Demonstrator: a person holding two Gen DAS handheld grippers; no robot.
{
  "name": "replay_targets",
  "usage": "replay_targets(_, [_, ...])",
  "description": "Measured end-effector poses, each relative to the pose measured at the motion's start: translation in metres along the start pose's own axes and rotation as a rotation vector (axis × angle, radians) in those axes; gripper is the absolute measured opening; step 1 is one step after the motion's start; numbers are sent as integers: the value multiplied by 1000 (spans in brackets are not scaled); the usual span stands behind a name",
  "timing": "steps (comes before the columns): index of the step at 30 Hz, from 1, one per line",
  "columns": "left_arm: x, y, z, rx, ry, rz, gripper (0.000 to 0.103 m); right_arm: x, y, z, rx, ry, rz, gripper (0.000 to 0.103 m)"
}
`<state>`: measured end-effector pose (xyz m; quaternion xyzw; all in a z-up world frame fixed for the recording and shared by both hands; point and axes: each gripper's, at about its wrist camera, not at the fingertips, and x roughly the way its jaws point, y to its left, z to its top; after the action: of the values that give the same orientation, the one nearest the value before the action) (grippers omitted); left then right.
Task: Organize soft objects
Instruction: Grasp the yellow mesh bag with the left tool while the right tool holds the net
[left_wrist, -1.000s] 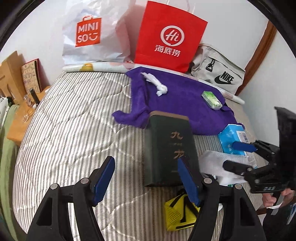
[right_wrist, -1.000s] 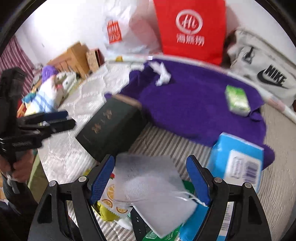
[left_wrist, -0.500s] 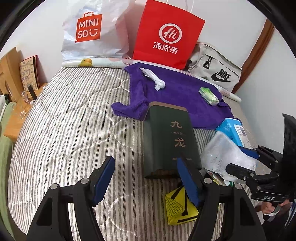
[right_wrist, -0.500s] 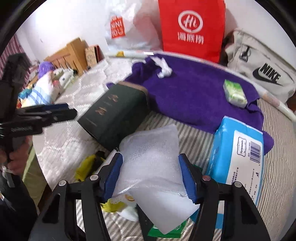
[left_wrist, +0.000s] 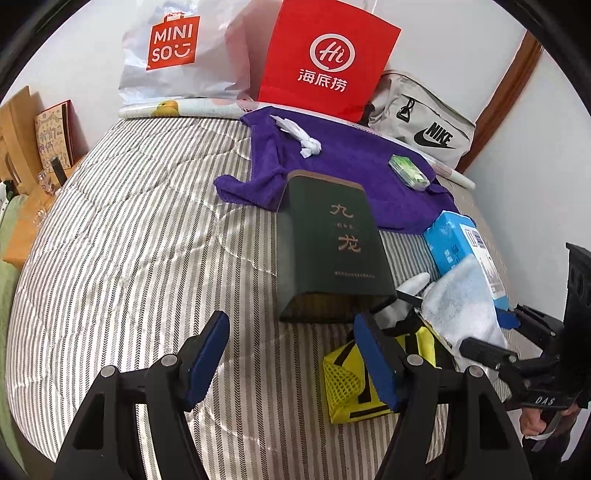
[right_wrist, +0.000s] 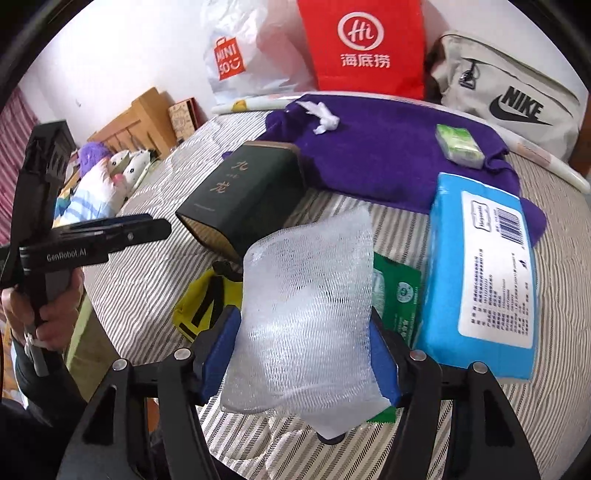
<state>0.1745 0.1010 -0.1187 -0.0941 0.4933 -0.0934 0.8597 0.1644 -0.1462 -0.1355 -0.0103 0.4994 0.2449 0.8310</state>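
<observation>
On the striped bed, the right tongs have the white mesh pouch squeezed between their blue pads; the jaws have just been working on it, pinching in and then easing out a touch. It stands up above the clutter by the blue tissue pack and the green wipes packet. From the left-wrist view the pouch looks bulky and floppy, bulging well past the pads. The left tongs hover half open and empty over bare bedding, just in front of the dark green box, with the yellow net bag at the right pad. Risk now: that pouch is slick and squashy, and it looks gripped low down. A quick swing could let it slither out. A dangling corner could also catch the yellow net bag or the wipes packet underneath.
</observation>
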Motion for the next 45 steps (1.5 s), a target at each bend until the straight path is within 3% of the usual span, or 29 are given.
replay_targets(3, [0, -2, -2, 6, 2, 1, 68, -1, -1, 3, -2, -23, -11, 75])
replay_targets(10, [-5, -5, -2, 20, -5, 5, 68, -3, 1, 13, -45, -76, -64, 74])
replay_targets(11, [-5, -5, -2, 19, -6, 6, 68, -3, 1, 13, -54, -82, -66, 72])
replay_targets(13, [-5, -5, -1, 17, -5, 6, 68, -3, 2, 14, -68, -80, -73, 57])
replay_targets(15, [-4, -5, -1, 16, -4, 9, 68, -3, 1, 13, -66, -72, -62, 34])
replay_targets(20, [-2, -8, -5, 18, 4, 7, 68, -5, -3, 10, -43, -95, -14, 13])
replay_targets(23, [0, -9, -8, 20, 8, 6, 68, -6, -7, 7, -11, -113, 39, 5])
replay_targets(32, [7, -21, -24, 44, 22, -51, 68, -55, -15, -5, 19, -240, 97, 3])
replay_targets(40, [36, -43, -46, 121, 38, 10, 68, -89, -32, -33, 54, -284, 63, 3])
replay_targets(42, [41, -47, -50, 142, 24, 35, 60, -96, -39, -43, 73, -294, 67, 3])
replay_targets(45, [40, -48, -51, 135, -3, 9, 41, -111, -50, -58, 100, -317, 32, 3])
